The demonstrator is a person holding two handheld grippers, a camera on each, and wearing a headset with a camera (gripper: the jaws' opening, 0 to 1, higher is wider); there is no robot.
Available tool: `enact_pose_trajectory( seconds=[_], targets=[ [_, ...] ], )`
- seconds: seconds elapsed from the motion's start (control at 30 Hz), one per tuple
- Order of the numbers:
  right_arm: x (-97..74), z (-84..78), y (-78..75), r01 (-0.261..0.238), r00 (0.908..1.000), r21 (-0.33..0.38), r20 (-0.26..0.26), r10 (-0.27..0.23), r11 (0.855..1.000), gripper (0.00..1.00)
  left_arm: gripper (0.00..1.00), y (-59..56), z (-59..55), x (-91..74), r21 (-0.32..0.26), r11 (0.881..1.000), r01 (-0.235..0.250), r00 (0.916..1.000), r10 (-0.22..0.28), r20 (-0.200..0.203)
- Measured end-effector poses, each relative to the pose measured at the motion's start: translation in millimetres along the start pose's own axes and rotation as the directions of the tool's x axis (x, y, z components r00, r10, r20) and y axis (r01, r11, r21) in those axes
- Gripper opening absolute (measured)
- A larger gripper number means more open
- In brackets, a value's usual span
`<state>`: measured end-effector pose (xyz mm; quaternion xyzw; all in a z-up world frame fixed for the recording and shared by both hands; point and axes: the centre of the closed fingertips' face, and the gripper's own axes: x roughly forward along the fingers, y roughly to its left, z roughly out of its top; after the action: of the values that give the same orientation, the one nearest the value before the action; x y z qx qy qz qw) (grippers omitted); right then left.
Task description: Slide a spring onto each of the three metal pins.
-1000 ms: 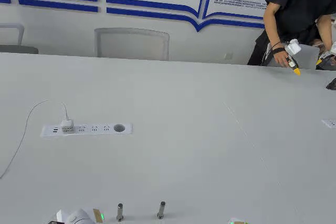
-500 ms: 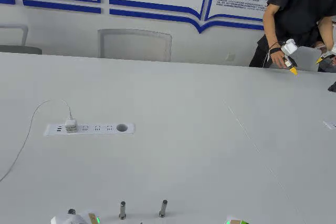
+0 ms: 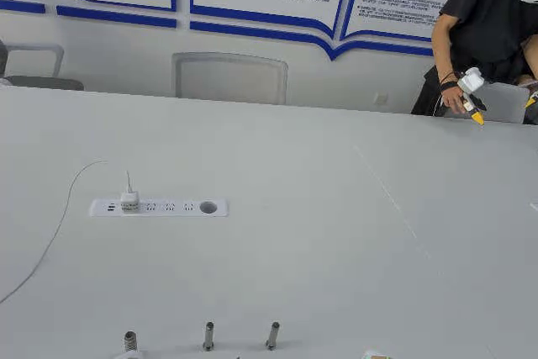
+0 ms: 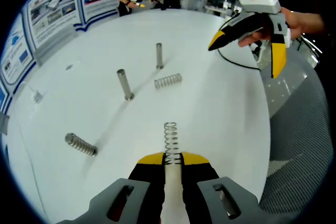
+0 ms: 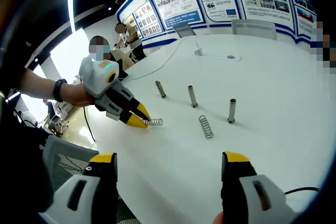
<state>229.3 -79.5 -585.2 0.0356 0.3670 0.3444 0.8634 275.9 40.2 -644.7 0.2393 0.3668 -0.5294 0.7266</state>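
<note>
Pinching spring [image 4: 170, 139]; left gripper [image 4: 170, 157] withdrawn from sprung pin [image 3: 130, 341].

Metal pin [image 4: 123, 84]: 3 standing on bench [image 4: 220, 114], 2 standing bare, 1 wearing coil.
Spring [image 4: 168, 81]: 3 showing, 1 sitting over pin, 1 lying loose, 1 hanging pinched in jaws.
Hand-held gripper: 2 working here, left hand-held gripper [image 4: 169, 158] and right hand-held gripper [image 5: 168, 157].
Power strip [image 3: 160, 208]: 1 lying in bench top, 1 charger [image 3: 129, 201] sitting plugged in.
Chair [image 3: 229, 77]: 2 standing behind bench.
</note>
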Motion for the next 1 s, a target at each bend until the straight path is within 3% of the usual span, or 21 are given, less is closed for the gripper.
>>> enact_pose_trajectory(
  seconds=[0.4, 1.0],
  targets=[
    [6.3, 1.1, 12.6, -0.040, 0.9992, -0.017, -0.009, 0.039, 0.999, 0.81, 0.10, -6.2, -3.5, -14.7, 0.009, 1.000, -0.020, 0.9997, 0.020, 0.010],
    [9.3, 6.3, 24.6, -0.086, 0.9963, -0.027, -0.009, 0.086, 0.996, 0.73, 0.10, -18.3, 22.6, -35.4, 0.042, 0.999, -0.026, 0.9966, 0.023, 0.079]
  ],
)
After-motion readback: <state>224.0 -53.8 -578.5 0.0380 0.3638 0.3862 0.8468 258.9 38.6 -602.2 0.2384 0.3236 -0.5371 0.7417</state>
